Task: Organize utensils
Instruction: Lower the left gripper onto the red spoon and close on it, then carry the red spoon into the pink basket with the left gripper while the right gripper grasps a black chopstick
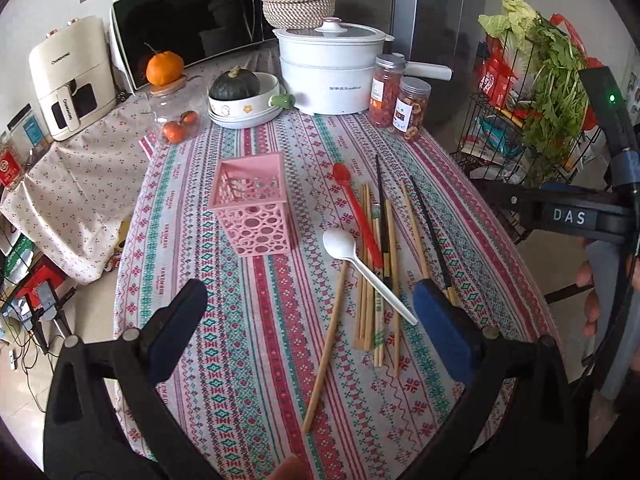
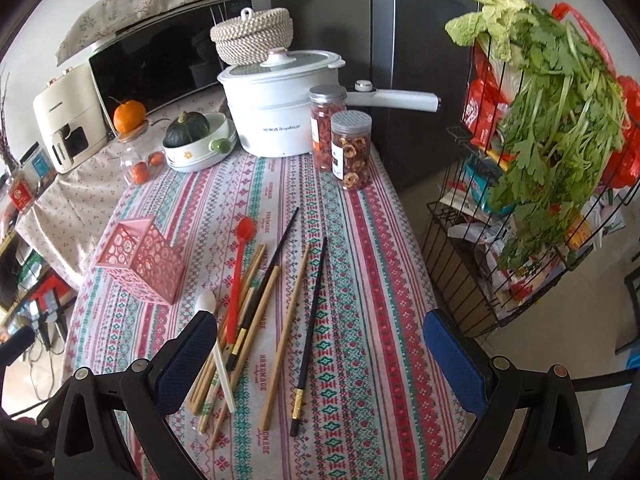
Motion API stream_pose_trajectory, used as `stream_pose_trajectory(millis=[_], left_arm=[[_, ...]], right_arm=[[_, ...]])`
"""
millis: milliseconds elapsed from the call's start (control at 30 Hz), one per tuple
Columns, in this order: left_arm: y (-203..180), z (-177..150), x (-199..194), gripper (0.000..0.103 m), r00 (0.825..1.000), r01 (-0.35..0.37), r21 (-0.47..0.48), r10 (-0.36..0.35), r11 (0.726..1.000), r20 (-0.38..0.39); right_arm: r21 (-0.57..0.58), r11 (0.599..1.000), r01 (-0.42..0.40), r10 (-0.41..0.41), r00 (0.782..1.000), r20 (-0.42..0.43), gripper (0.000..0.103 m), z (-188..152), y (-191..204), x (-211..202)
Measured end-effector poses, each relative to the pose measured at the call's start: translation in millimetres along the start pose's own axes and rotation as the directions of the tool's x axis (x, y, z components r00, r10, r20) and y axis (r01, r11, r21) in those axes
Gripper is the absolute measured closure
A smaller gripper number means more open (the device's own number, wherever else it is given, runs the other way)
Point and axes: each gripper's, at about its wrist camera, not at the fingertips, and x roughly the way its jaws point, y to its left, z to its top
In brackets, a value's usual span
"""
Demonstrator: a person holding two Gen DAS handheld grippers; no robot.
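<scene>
A pink perforated holder stands upright on the patterned tablecloth, with nothing visible inside. To its right lie loose utensils: a red spoon, a white spoon, several bamboo chopsticks and black chopsticks. One curved bamboo stick lies apart at the front. My left gripper hovers open above the near cloth, short of the pile. Open as well, my right gripper hangs over the chopsticks' near ends. Neither holds anything.
At the table's back stand a white electric pot, two snack jars, a bowl with a squash and a jar of small oranges. A wire rack with greens stands right of the table. The right gripper's body shows at right.
</scene>
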Motion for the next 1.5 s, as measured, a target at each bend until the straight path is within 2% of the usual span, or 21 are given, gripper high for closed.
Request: stream_pose_trajectory(millis=[100, 300, 400, 467, 533, 667, 767, 1000, 1167, 1233, 1300, 1400, 1500], left_arm=[[-13, 23, 15, 0.001, 0.995, 0.088, -0.017, -0.089, 0.996, -0.055], [-37, 72, 59, 0.001, 0.979, 0.123, -0.045, -0.129, 0.991, -0.158], [-45, 91, 89, 0.013, 0.973, 0.079, -0.043, -0.086, 0.996, -0.212], [-46, 100, 112, 0.025, 0.968, 0.041, -0.057, -0.054, 0.998, -0.244], [-45, 105, 136, 0.034, 0.958, 0.028, -0.091, -0.052, 0.995, -0.281], [-48, 113, 177, 0.051, 0.939, -0.014, -0.119, -0.028, 0.993, -0.343], [-50, 118, 202, 0.056, 0.930, -0.062, -0.117, 0.015, 0.991, -0.367], [-46, 128, 242, 0.057, 0.911, -0.148, -0.128, 0.084, 0.981, -0.405], [-39, 134, 258, 0.057, 0.900, -0.164, -0.149, 0.087, 0.975, -0.427], [-39, 136, 257, 0.061, 0.905, -0.162, -0.153, 0.085, 0.975, -0.416], [-39, 139, 259, 0.075, 0.910, -0.140, -0.150, 0.067, 0.979, -0.410], [-40, 141, 252, 0.074, 0.915, -0.125, -0.137, 0.060, 0.983, -0.400], [-51, 140, 225, 0.074, 0.937, -0.073, -0.127, 0.024, 0.989, -0.348]], right_arm=[[0.060, 0.997, -0.037, 0.043, 0.995, -0.093, 0.000, 8, -19, 28], [0.182, 0.983, -0.032, 0.067, 0.980, -0.189, 0.000, 13, -51, 69], [0.215, 0.976, -0.030, 0.073, 0.978, -0.196, 0.000, 18, -62, 82], [0.218, 0.976, -0.010, 0.055, 0.978, -0.200, 0.000, 21, -66, 88], [0.226, 0.974, 0.000, 0.049, 0.977, -0.209, 0.000, 23, -71, 95], [0.273, 0.961, -0.044, 0.109, 0.967, -0.228, 0.000, 25, -79, 107], [0.270, 0.961, -0.056, 0.122, 0.964, -0.234, 0.000, 27, -78, 112], [0.281, 0.956, -0.078, 0.150, 0.958, -0.245, 0.001, 31, -75, 121], [0.290, 0.951, -0.104, 0.179, 0.953, -0.245, 0.004, 35, -73, 127], [0.297, 0.949, -0.105, 0.182, 0.952, -0.244, 0.004, 37, -74, 129], [0.312, 0.944, -0.108, 0.190, 0.951, -0.245, 0.006, 37, -76, 132], [0.322, 0.938, -0.126, 0.210, 0.947, -0.244, 0.014, 38, -78, 139], [0.320, 0.936, -0.146, 0.231, 0.940, -0.249, 0.026, 38, -77, 148]])
